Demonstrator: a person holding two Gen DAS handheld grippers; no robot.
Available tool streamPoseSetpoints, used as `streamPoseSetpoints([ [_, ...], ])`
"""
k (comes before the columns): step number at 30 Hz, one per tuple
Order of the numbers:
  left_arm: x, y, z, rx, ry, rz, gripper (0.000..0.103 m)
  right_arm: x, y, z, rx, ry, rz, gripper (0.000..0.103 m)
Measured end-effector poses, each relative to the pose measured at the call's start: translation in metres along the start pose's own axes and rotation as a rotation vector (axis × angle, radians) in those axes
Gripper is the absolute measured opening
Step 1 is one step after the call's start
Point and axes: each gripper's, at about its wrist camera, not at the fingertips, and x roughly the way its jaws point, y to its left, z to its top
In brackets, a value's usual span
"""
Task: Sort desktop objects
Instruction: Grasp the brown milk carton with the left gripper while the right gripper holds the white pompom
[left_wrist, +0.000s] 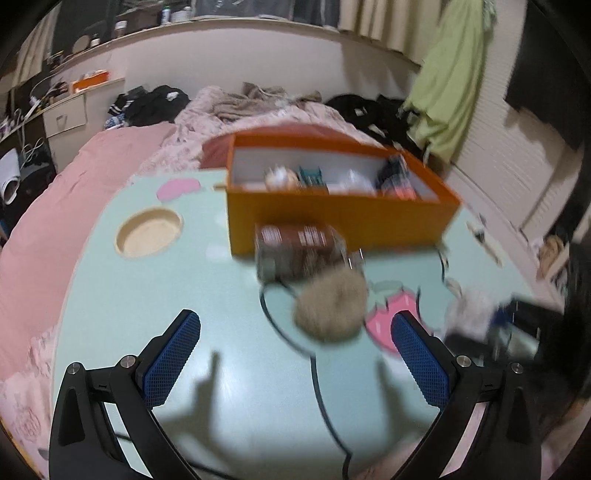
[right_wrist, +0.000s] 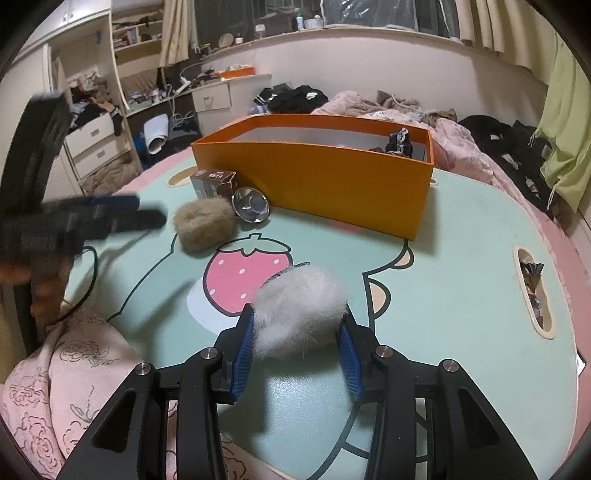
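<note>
Grippers over the mint table, one loaded, one empty.
My right gripper sits low and level, blue pads pinching the white fur scrunchie beside the strawberry print. My left gripper hovers with fingers spread wide, holding nothing, pointed at the tan fur scrunchie lying on the table. Behind it lies a brown carton, then the orange box with items inside.
</note>
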Motion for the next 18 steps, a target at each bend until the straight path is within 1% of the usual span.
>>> streamPoseSetpoints([
  [3,0.011,0.000,0.021,-0.024,0.000,0.005,0.103,0.000,0.000,0.000,0.001,0.000,0.001,0.040],
  [5,0.023,-0.004,0.032,-0.012,0.015,0.008,0.103,-0.001,0.000,0.000,0.001,-0.001,0.001,0.041],
  [9,0.045,-0.005,0.038,0.002,0.045,0.022,0.101,-0.001,0.000,0.000,0.002,-0.001,0.002,0.040],
  [10,0.051,-0.003,0.039,-0.010,0.048,0.021,0.099,-0.001,0.000,0.000,0.002,-0.001,0.003,0.040],
  [11,0.053,-0.001,0.039,-0.019,0.047,0.020,0.092,-0.001,0.000,0.000,0.002,-0.002,0.003,0.040],
  [12,0.055,0.001,0.038,-0.030,0.049,0.017,0.083,-0.001,0.000,0.001,0.002,-0.002,0.003,0.041],
  [13,0.057,0.005,0.038,-0.045,0.051,0.010,0.079,-0.001,0.000,0.001,0.002,-0.001,0.003,0.040],
  [15,0.058,0.008,0.034,-0.058,0.053,-0.003,0.064,-0.001,0.000,0.001,0.002,-0.001,0.003,0.040],
  [16,0.059,0.011,0.033,-0.060,0.048,-0.008,0.061,-0.001,0.000,0.001,0.002,-0.002,0.003,0.040],
  [18,0.057,0.014,0.029,-0.061,0.027,-0.013,0.060,-0.001,0.000,0.001,0.001,-0.002,0.002,0.040],
])
